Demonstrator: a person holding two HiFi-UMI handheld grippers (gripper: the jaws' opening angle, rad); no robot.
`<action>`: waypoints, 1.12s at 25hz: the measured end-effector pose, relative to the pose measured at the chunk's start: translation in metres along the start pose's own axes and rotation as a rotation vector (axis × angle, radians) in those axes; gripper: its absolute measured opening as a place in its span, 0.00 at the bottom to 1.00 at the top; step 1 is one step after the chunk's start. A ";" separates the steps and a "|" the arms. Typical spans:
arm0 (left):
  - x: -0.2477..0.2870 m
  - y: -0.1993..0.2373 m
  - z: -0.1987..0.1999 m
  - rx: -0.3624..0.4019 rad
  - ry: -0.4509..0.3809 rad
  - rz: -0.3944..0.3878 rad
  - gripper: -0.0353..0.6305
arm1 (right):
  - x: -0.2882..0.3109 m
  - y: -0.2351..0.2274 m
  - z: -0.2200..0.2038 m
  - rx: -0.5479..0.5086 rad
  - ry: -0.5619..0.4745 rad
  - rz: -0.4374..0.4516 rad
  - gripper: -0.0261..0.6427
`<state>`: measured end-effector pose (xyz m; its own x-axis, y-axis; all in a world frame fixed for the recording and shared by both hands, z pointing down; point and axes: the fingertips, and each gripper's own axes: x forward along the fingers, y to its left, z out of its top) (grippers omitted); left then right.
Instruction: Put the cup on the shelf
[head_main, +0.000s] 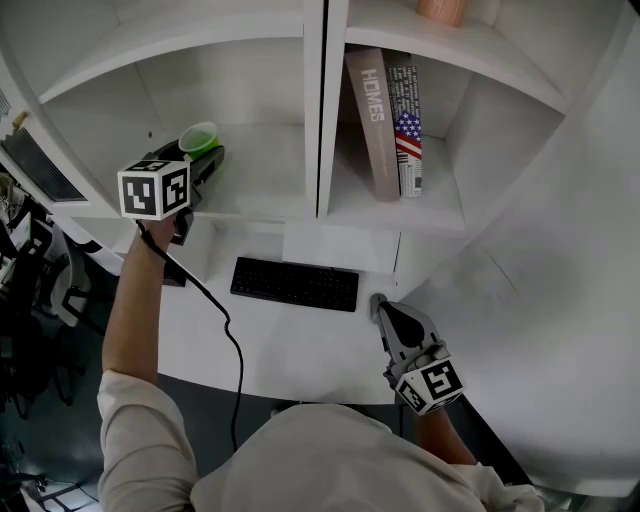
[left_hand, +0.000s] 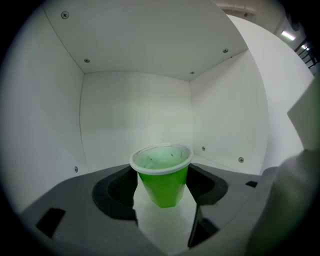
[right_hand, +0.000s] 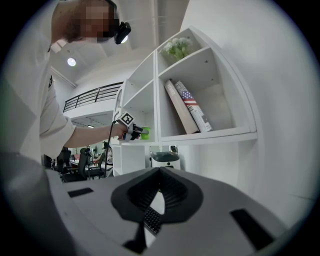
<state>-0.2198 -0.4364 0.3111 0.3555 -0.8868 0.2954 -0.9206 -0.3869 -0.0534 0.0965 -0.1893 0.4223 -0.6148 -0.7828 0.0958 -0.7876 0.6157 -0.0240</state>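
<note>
A green plastic cup (head_main: 198, 137) with a white rim stands upright between the jaws of my left gripper (head_main: 205, 158), inside the left compartment of the white shelf (head_main: 262, 175). In the left gripper view the cup (left_hand: 162, 175) fills the gap, both jaws touch its sides, and the compartment's back wall (left_hand: 135, 115) rises behind it. Whether its base rests on the shelf floor I cannot tell. My right gripper (head_main: 383, 308) hangs low over the desk's right end, jaws together and empty. From the right gripper view, the left gripper (right_hand: 134, 132) and the cup (right_hand: 145, 133) appear far off at the shelf's edge.
Two books (head_main: 385, 120) lean in the right compartment. A black keyboard (head_main: 295, 284) lies on the white desk (head_main: 200, 340) below the shelf. A black cable (head_main: 225, 330) trails from the left gripper. A peach pot (head_main: 440, 10) sits on the upper shelf.
</note>
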 end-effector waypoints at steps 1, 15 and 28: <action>0.002 0.000 -0.001 0.000 0.003 0.001 0.51 | 0.000 -0.001 -0.001 0.000 0.000 -0.001 0.04; 0.013 0.000 -0.019 0.045 0.050 0.023 0.51 | 0.006 -0.007 -0.002 0.009 -0.002 0.004 0.04; 0.006 0.006 -0.017 0.032 0.024 0.029 0.59 | 0.013 0.000 0.003 0.004 -0.002 0.027 0.04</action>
<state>-0.2255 -0.4400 0.3289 0.3248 -0.8913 0.3164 -0.9245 -0.3697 -0.0926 0.0888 -0.1997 0.4209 -0.6359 -0.7662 0.0927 -0.7709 0.6361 -0.0310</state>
